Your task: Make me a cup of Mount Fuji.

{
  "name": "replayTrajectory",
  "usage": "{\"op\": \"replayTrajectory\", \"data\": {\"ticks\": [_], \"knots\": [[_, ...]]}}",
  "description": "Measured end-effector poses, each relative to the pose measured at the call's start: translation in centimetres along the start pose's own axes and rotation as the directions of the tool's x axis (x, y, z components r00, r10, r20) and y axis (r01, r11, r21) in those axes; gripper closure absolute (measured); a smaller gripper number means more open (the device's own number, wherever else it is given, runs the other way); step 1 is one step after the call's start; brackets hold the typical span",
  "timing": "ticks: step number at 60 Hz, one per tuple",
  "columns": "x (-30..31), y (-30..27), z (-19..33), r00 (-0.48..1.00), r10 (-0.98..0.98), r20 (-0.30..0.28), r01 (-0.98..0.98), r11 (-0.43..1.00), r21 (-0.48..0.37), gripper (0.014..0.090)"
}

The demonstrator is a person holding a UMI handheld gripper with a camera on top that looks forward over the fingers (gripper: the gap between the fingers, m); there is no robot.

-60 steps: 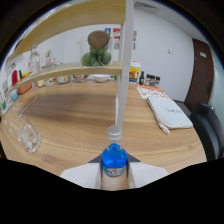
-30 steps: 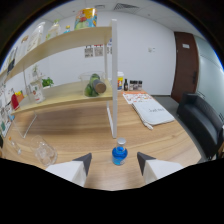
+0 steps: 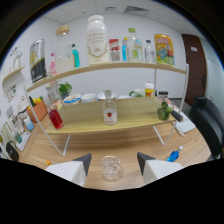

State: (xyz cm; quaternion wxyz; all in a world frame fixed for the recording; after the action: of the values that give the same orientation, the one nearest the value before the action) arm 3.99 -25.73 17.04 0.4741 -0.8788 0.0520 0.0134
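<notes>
Below, the gripper [image 3: 112, 167] has its two fingers spread apart, grasping nothing; a clear empty glass [image 3: 111, 168] stands on the wooden table [image 3: 150, 146] between them, with a gap at either side. Just to the right of the right finger, a small blue-capped bottle [image 3: 173, 155] lies on the table. Beyond the fingers stands a two-tier wooden shelf [image 3: 100, 125] on white legs. On its lower board, straight ahead of the glass, a clear bottle with a red label [image 3: 109, 112] stands upright; toward the board's left end is a flask of red liquid [image 3: 55, 118], and at the right end a dark green cluster [image 3: 163, 111] that cannot be identified. Bowls [image 3: 89, 97] line the rear edge. On the upper board [image 3: 105, 67] stand bottles, jars and a large white jug [image 3: 96, 36]. Behind are a white wall and a dark door [image 3: 194, 67].
</notes>
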Motion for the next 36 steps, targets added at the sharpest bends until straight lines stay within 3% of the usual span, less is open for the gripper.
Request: {"op": "replayTrajectory", "data": {"ticks": [14,27,36], "knots": [[-6.7,-8.2,-5.5,0.998,-0.047,0.033,0.046,0.998,0.036,0.0187],[-11.6,-19.5,-9.7,0.992,-0.094,0.081,0.069,0.962,0.263,0.0189],[-13.3,-24.8,-8.8,0.991,-0.109,0.073,0.068,0.903,0.424,0.0188]]}}
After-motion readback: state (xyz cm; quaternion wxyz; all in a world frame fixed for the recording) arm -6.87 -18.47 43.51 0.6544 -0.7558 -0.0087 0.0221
